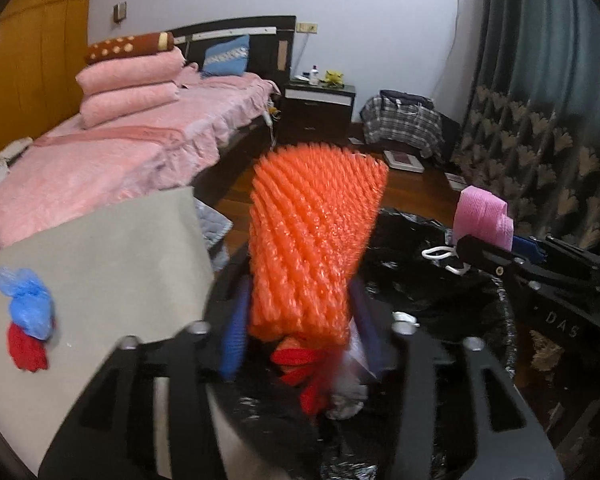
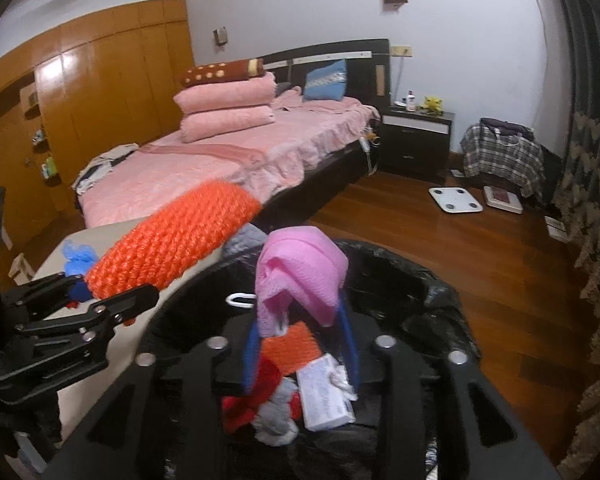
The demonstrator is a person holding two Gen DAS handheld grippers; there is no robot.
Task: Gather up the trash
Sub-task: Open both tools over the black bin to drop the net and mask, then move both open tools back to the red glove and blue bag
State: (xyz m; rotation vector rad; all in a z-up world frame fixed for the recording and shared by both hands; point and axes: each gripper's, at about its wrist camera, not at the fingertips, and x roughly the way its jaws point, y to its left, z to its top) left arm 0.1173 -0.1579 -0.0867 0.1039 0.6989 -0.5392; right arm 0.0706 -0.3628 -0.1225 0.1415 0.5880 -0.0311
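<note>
My left gripper (image 1: 300,292) points down over a bin with a black liner (image 1: 440,226). An orange foam net (image 1: 312,236) fills the gap between its blue pads (image 1: 234,328) and shows no pinch. My right gripper (image 2: 300,314) hangs over the same bin (image 2: 440,290). A pink foam net (image 2: 300,272) is draped loosely between its fingertips, also unpinched. Both grippers are open. In the bin lie a red net (image 2: 240,412), an orange piece (image 2: 288,350), a white box (image 2: 324,396) and grey crumpled paper (image 2: 276,416). On the beige table (image 1: 112,256) sit a blue wad (image 1: 28,304) and a red net (image 1: 26,346).
A bed with pink covers (image 2: 220,160) stands behind the table. On the wooden floor (image 2: 480,272) lie a white scale (image 2: 454,199) and a plaid bag (image 2: 500,152). A dark nightstand (image 2: 416,140) stands by the wall, and a patterned curtain (image 2: 592,208) hangs on the right.
</note>
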